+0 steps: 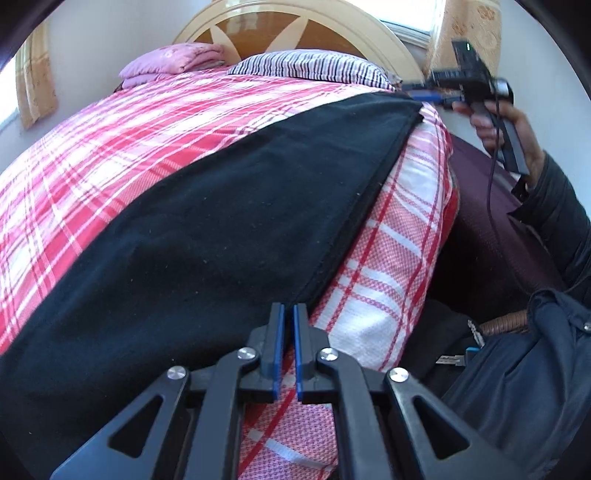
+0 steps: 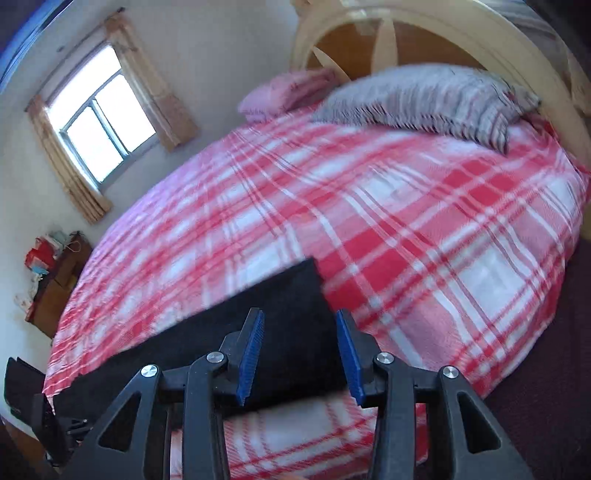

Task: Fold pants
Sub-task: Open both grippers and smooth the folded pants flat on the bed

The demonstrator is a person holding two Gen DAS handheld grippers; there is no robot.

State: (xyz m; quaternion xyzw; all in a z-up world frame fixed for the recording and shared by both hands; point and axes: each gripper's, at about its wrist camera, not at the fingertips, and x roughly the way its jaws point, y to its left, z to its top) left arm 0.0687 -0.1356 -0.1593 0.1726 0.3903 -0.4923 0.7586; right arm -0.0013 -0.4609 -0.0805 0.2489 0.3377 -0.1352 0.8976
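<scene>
The black pants (image 1: pixel 207 218) lie flat in a long strip along the near side of the bed. My left gripper (image 1: pixel 289 314) hovers at the pants' near edge with its jaws almost together and nothing between them. My right gripper (image 2: pixel 300 325) is open over the pants' far end (image 2: pixel 280 317), with the cloth below the pads, not held. The right gripper also shows in the left wrist view (image 1: pixel 430 92), just past the pants' far corner. The left gripper shows at the lower left of the right wrist view (image 2: pixel 48 424).
The bed has a red and white plaid cover (image 2: pixel 406 229). A striped pillow (image 1: pixel 306 68) and a pink pillow (image 1: pixel 173 61) lie by the wooden headboard (image 1: pixel 291 33). A window (image 2: pixel 99 122) and a cluttered small cabinet (image 2: pixel 55 280) stand beyond the bed. The floor (image 2: pixel 546 350) is dark maroon.
</scene>
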